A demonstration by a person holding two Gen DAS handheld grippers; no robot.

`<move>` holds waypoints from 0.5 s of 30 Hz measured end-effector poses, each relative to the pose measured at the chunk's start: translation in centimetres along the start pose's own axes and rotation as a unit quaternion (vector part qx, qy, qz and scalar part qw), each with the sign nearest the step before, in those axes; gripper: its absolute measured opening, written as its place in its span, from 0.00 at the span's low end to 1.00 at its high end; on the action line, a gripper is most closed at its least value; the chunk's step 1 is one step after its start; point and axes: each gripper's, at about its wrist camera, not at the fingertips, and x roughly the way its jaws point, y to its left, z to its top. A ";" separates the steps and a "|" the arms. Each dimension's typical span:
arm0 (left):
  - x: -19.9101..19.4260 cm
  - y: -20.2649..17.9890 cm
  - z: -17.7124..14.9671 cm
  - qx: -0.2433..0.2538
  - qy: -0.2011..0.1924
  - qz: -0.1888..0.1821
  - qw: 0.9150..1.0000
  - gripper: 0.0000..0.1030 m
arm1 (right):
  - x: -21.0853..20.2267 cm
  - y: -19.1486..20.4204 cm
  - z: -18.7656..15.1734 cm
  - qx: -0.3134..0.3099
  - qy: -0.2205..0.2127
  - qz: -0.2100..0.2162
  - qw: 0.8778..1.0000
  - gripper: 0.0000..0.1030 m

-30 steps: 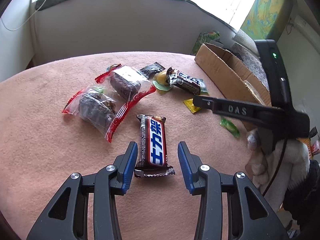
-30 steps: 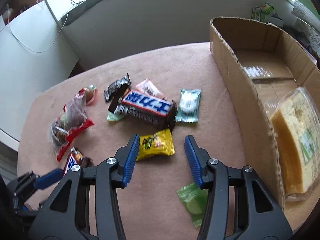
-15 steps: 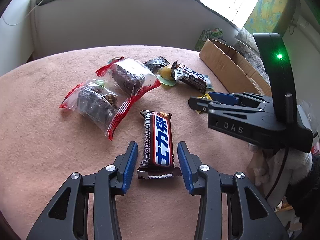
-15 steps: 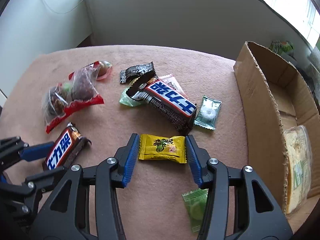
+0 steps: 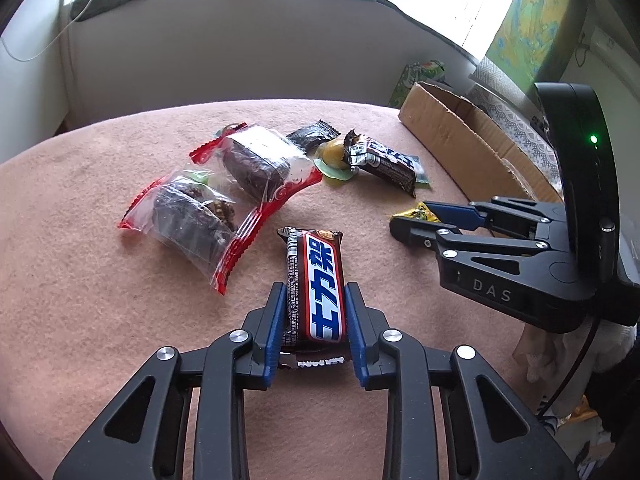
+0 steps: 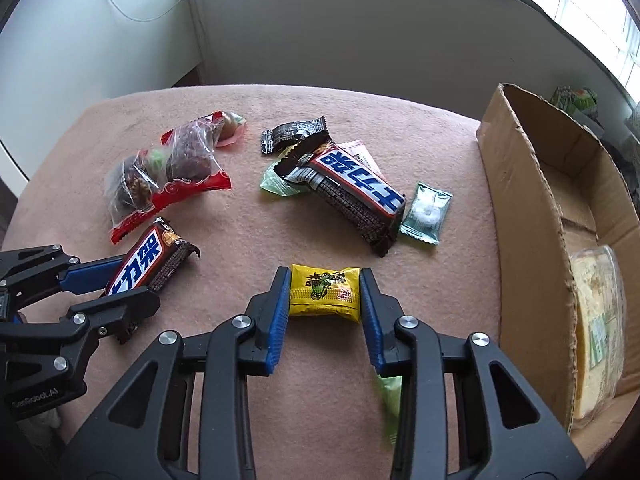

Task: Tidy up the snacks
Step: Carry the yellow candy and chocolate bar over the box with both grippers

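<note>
On the pink tablecloth (image 5: 100, 280) lies a brown chocolate bar (image 5: 320, 280) with a blue and white label. My left gripper (image 5: 314, 292) is closing, and its blue pads press both long sides of the bar. The right wrist view shows that bar (image 6: 148, 264) in the left gripper (image 6: 134, 284) at the lower left. A yellow wrapped candy (image 6: 324, 294) sits between the pads of my right gripper (image 6: 325, 280), which is closing and touches both its ends. In the left wrist view that right gripper (image 5: 412, 216) holds the yellow candy (image 5: 416, 212) at the right.
An open cardboard box (image 6: 520, 208) stands at the right with a packed bread slice (image 6: 600, 320) inside. A second chocolate bar (image 6: 352, 188), a green mint (image 6: 426, 212), a black packet (image 6: 294, 134) and two clear red-edged cake packs (image 6: 168, 172) lie further back. A green candy (image 6: 390, 396) sits under the right finger.
Both grippers have narrowed onto their snacks: the left onto the chocolate bar, the right onto the yellow candy. The right gripper has rolled, so the candy now lies square between its pads.
</note>
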 end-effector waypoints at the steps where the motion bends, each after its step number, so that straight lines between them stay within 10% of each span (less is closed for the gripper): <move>1: -0.2 0.1 -0.1 -0.001 -0.001 0.000 1.000 0.26 | -0.2 -0.1 -0.1 0.002 -0.002 0.002 1.000 0.33; 15: -2.6 -0.8 0.9 -0.005 -0.026 -0.030 0.999 0.26 | -6.8 -2.5 -0.8 0.036 -0.067 0.027 0.997 0.33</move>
